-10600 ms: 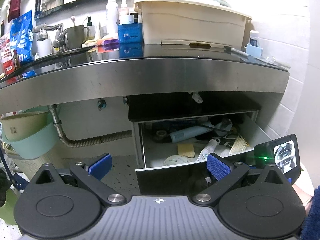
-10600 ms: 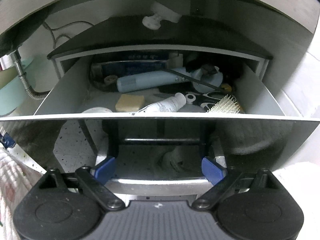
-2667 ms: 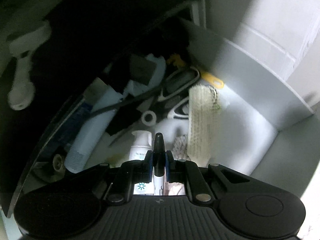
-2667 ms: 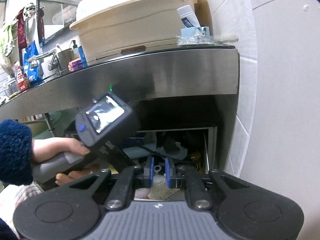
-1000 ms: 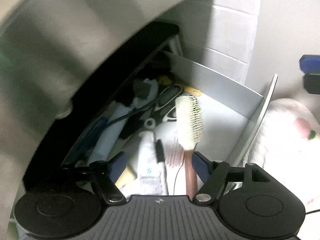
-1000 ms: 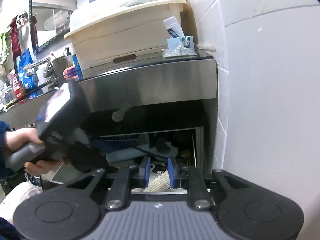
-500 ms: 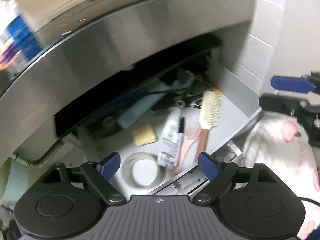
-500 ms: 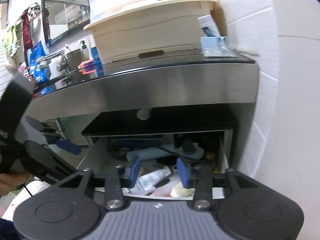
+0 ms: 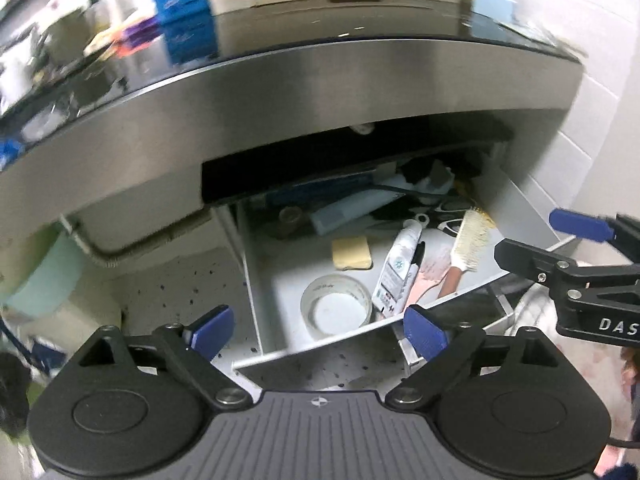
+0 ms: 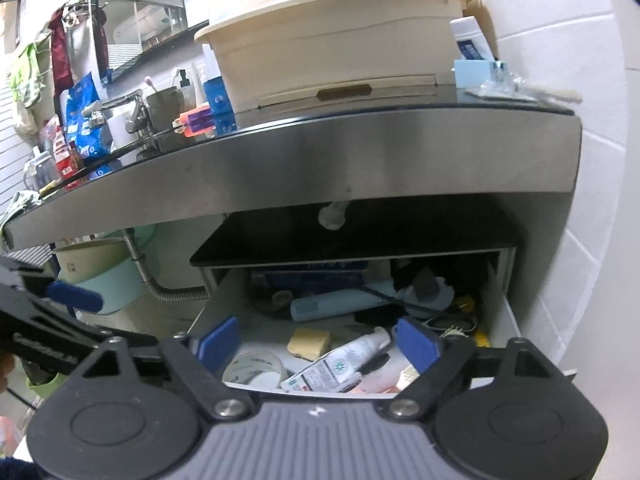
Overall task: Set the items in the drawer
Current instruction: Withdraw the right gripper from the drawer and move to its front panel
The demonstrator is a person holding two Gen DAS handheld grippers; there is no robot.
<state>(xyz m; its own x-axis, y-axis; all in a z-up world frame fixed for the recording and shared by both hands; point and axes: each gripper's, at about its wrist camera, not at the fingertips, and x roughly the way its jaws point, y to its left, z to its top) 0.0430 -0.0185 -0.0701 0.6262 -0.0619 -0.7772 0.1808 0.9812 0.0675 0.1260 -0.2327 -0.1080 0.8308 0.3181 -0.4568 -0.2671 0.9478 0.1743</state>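
Steel counter (image 10: 360, 152) overhangs your open drawer (image 9: 516, 204); tube (image 9: 398, 266), marker (image 9: 414, 268), brush (image 9: 470, 240) inside. Your left gripper (image 9: 318, 326), right gripper (image 10: 320, 340) spread wide, empty.

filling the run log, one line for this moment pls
left tool: open, empty | right tool: open, empty | drawer: open | marker: inside, beside tube

The drawer (image 9: 260, 280) stands pulled open at mid-frame in both views, a grey tray under a steel counter. Inside, toward its front, a clear tape roll (image 9: 335, 310) lies flat. Right of it a white tube (image 9: 398, 266) lies slanted, with a black marker (image 9: 414, 266) touching its right side. Further right a pale brush (image 9: 468, 246) with a pink handle leans diagonally. A yellow sponge (image 9: 351, 253) sits behind the tape. Clutter fills the dark rear.
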